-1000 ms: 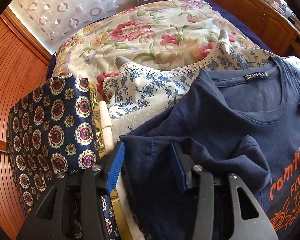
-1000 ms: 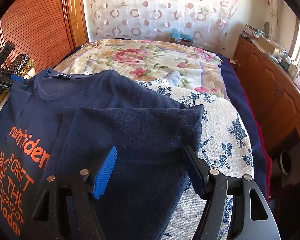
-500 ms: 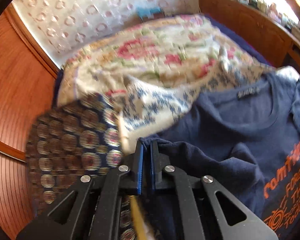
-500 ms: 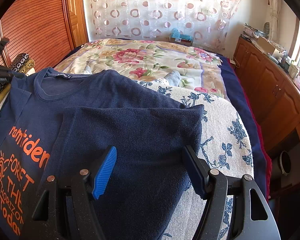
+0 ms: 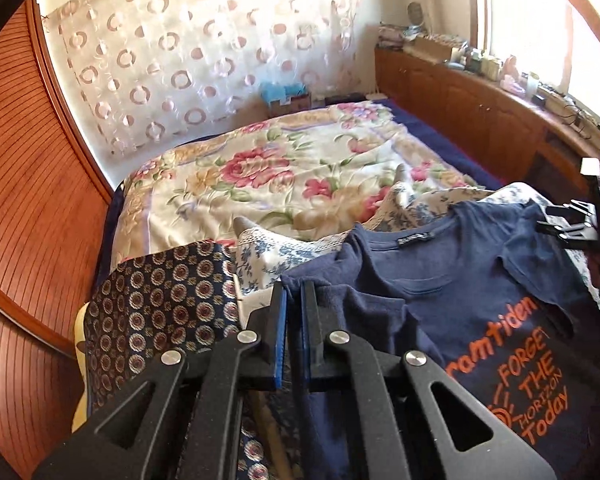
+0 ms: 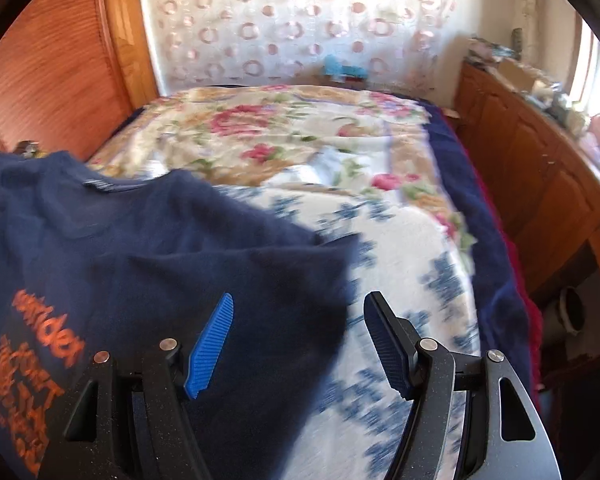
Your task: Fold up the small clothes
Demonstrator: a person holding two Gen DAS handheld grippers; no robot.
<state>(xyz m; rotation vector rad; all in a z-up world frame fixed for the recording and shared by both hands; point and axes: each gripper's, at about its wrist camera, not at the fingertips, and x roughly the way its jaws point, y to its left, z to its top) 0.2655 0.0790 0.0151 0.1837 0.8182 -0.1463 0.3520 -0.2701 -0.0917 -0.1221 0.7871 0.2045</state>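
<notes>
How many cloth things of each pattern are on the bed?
Plain navy T-shirt: 1
Pink flowery quilt: 1
Blue-and-white flowery cloth: 1
Navy medallion-print cloth: 1
Total: 4

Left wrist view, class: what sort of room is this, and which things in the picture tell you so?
Most likely a bedroom in a home. A bed under a floral bedspread fills the middle, a sheer circle-patterned curtain hangs behind it, and a long wooden cabinet cluttered with small household items runs along the window side.
</notes>
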